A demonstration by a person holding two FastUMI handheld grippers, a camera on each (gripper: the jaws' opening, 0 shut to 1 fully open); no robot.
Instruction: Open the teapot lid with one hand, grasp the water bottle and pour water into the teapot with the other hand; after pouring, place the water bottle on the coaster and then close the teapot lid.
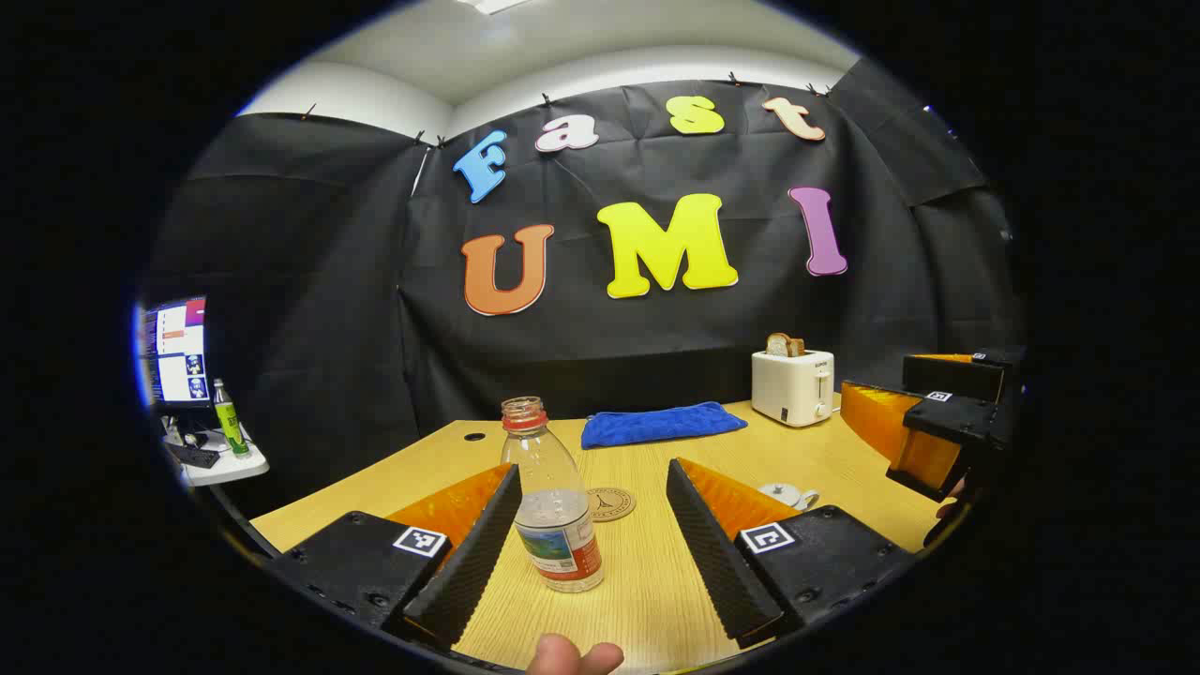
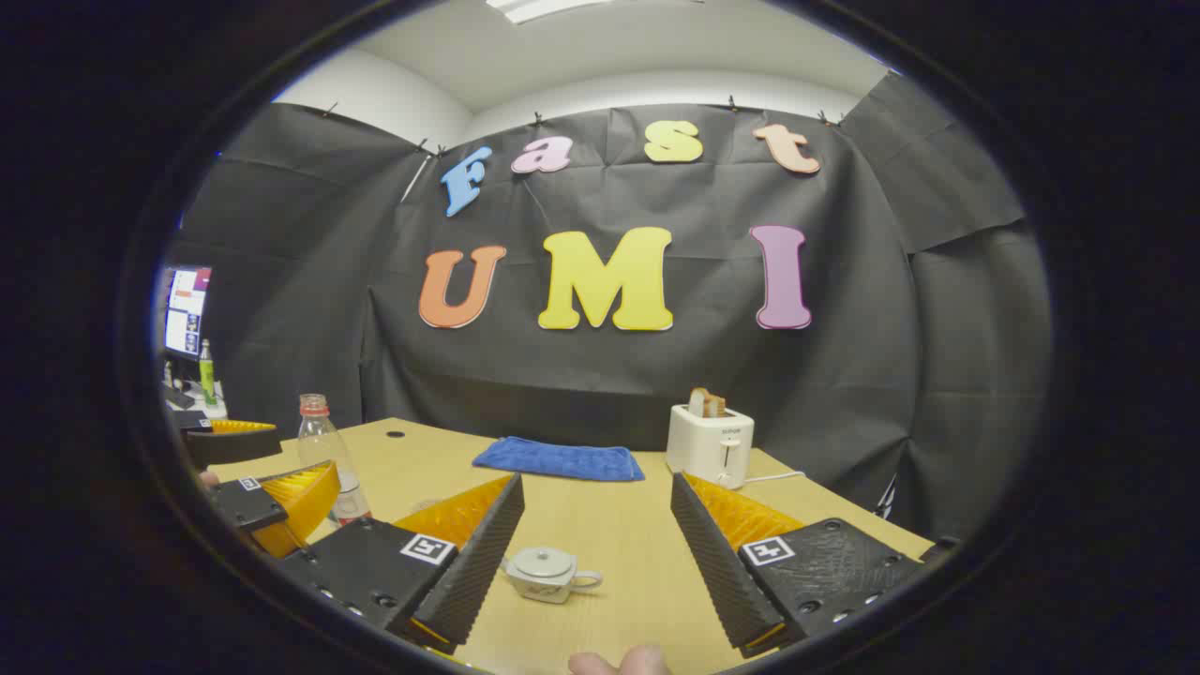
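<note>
With both grippers' fingers wide open and empty, I should centre my left gripper (image 1: 581,553) on the uncapped water bottle (image 1: 553,506) at lower centre, and my right gripper (image 2: 595,562) over the teapot lid (image 2: 544,562).

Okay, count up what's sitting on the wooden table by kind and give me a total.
Water bottle: 1
Teapot: 1
Coaster: 1
Blue cloth: 1
Toaster: 1
Total: 5
</note>
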